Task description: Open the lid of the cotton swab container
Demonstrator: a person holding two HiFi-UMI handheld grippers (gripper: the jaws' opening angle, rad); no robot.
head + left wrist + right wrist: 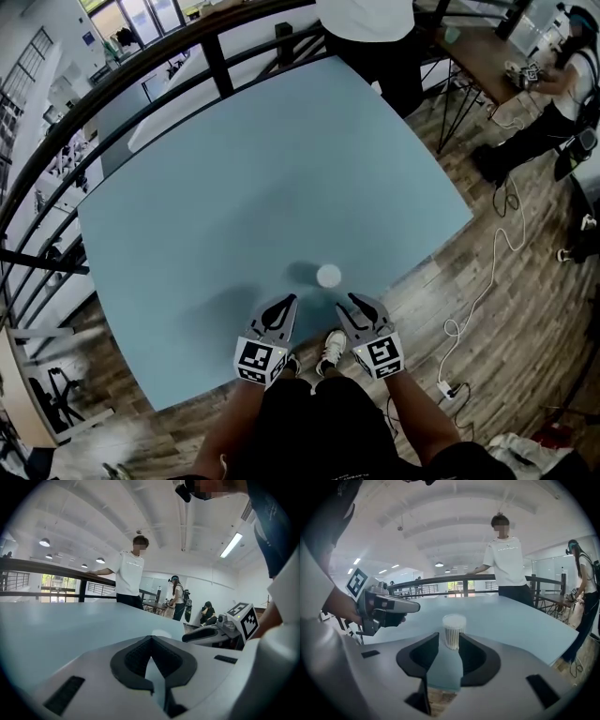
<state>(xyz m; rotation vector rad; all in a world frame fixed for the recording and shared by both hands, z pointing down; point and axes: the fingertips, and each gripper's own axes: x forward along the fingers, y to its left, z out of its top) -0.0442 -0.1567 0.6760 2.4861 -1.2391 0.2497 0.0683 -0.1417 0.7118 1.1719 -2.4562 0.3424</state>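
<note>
The cotton swab container is a small clear cylinder with a white lid, standing upright near the front edge of the light blue table. My right gripper is just in front of it and slightly right. In the right gripper view its jaws stand open and the container shows just beyond the tips, untouched. My left gripper is to the container's left front. Its jaws are shut with nothing between them. The container's top barely shows over them.
A person in a white shirt stands at the table's far side by a black railing. Another person is at the right near a wooden table. A white cable trails on the wood floor.
</note>
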